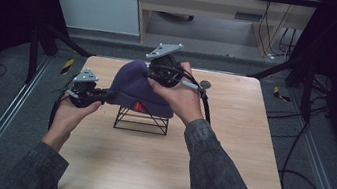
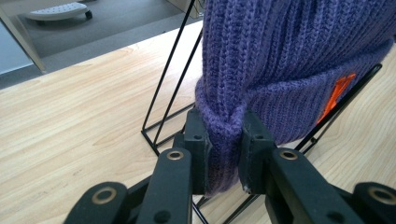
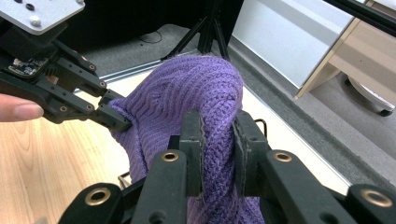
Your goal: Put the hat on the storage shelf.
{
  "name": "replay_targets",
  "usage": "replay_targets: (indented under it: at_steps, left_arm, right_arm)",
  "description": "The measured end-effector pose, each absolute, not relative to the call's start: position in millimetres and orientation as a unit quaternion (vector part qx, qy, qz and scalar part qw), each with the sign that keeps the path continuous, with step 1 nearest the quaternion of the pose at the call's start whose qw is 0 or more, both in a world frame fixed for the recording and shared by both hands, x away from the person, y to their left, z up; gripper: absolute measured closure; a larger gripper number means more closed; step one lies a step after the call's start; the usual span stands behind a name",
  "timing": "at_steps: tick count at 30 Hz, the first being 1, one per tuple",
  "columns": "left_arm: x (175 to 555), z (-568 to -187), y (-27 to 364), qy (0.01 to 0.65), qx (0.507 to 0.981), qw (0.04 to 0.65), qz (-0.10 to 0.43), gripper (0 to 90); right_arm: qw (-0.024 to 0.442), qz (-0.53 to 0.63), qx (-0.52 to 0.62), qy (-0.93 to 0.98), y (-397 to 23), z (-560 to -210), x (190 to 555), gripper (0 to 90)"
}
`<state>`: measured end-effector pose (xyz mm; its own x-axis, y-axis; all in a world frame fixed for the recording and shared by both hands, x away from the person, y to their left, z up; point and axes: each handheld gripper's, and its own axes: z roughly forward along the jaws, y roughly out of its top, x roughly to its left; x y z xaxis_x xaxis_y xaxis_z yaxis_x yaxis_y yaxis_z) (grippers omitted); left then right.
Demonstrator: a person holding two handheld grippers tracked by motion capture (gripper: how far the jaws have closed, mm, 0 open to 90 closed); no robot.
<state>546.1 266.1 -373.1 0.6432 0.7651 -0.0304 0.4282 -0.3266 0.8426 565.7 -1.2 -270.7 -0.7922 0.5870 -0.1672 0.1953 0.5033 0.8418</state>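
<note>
Both hand-held grippers, left (image 2: 224,140) and right (image 3: 218,140), pinch the beanie (image 1: 132,85) over the stand (image 1: 142,119); lift evenly so the wire doesn't snag.

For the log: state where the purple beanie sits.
High view: purple beanie sits atop black wire stand, table centre, pinched between left gripper and right gripper.

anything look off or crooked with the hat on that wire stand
The purple knitted beanie sits lopsided on the black wire stand. The left gripper pinches a fold of its cuff and the right gripper bunches its top. No damage shows.
</note>
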Motion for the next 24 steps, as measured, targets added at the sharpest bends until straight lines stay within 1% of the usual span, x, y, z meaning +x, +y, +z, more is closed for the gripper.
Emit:
replay_targets:
  at_steps: [24]
  left_arm:
    - [543, -390, 268, 0.381, 0.797, 0.432, 0.182, 75.5]
  right_arm:
    - [0.199, 0.426, 0.224, 0.853, 0, -285, 558, 76.0]
